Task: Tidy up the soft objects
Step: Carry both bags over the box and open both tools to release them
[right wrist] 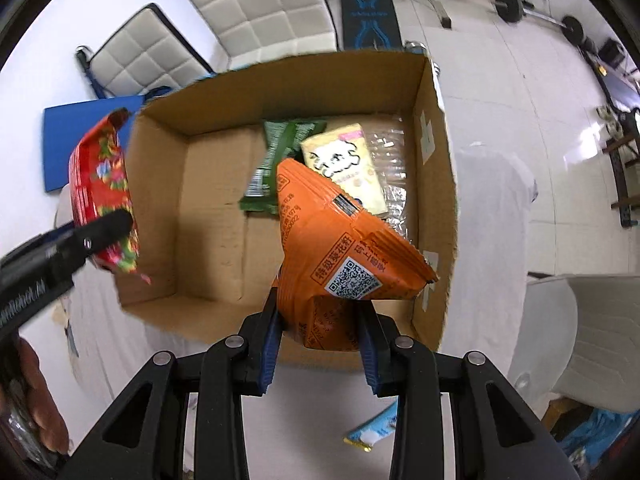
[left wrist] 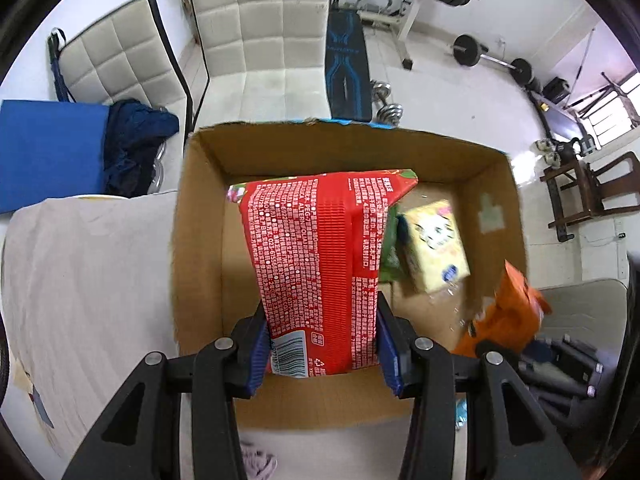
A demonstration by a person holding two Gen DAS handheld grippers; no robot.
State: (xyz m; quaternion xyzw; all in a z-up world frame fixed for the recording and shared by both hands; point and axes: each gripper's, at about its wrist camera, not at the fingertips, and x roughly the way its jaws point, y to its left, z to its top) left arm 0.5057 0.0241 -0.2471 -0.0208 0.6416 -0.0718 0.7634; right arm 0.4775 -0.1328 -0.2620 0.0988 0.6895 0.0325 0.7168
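My left gripper [left wrist: 322, 350] is shut on a red snack bag [left wrist: 316, 264], which hangs over the open cardboard box [left wrist: 200, 208]. In the right wrist view that red bag [right wrist: 102, 184] shows at the box's left wall, held by the left gripper [right wrist: 106, 228]. My right gripper [right wrist: 318, 344] is shut on an orange snack bag [right wrist: 340, 248] above the box [right wrist: 434, 184]. The orange bag [left wrist: 506, 316] also appears at the box's right edge in the left wrist view. Inside the box lie a yellow tissue pack [right wrist: 346, 168], a green packet [right wrist: 276, 164] and clear plastic [right wrist: 390, 152].
The box stands on a table with a pale cloth [left wrist: 88, 272]. Beyond are two white padded chairs [left wrist: 264, 28], a blue mat [left wrist: 48, 152], a weight bench [left wrist: 346, 64] and barbells [left wrist: 492, 56]. A blue-and-white wrapper [right wrist: 374, 432] lies on the table near me. A person's hand [right wrist: 28, 392] shows at lower left.
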